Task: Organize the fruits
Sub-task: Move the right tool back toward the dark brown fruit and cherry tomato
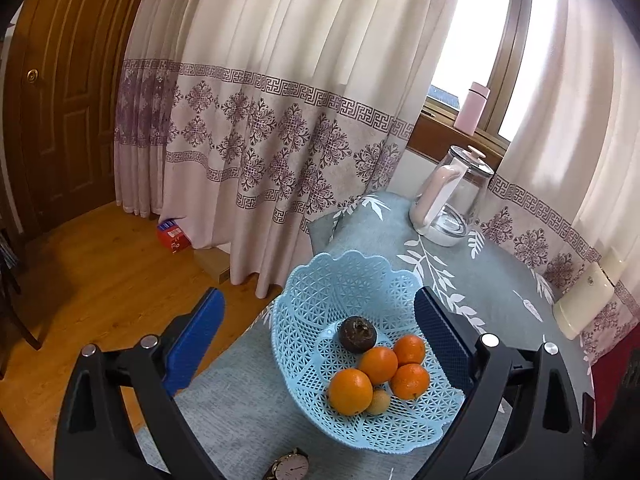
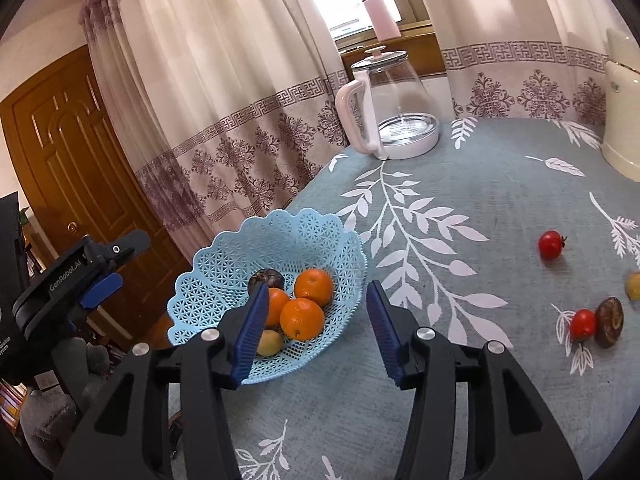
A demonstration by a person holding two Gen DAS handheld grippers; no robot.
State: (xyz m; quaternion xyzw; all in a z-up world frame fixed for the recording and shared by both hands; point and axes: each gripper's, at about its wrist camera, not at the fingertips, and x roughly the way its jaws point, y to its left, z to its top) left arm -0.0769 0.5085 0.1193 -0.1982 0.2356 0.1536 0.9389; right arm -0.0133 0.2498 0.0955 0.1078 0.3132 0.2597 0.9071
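Hovering wide open and empty over the blue basket (image 2: pixel 224 264) of oranges (image 2: pixel 302 319): left gripper (image 1: pixel 320 322), right gripper (image 2: pixel 316 314).

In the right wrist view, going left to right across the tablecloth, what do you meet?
Blue basket with oranges → glass kettle at the back → upper red tomato → lower red tomato → dark brown fruit → yellow fruit cut by the edge.

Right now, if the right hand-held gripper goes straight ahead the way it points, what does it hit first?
Probably the near rim of the light-blue perforated plastic fruit basket; the open right hand-held gripper frames its right side and the oranges. Depth is unclear, so it might pass over to the tablecloth.
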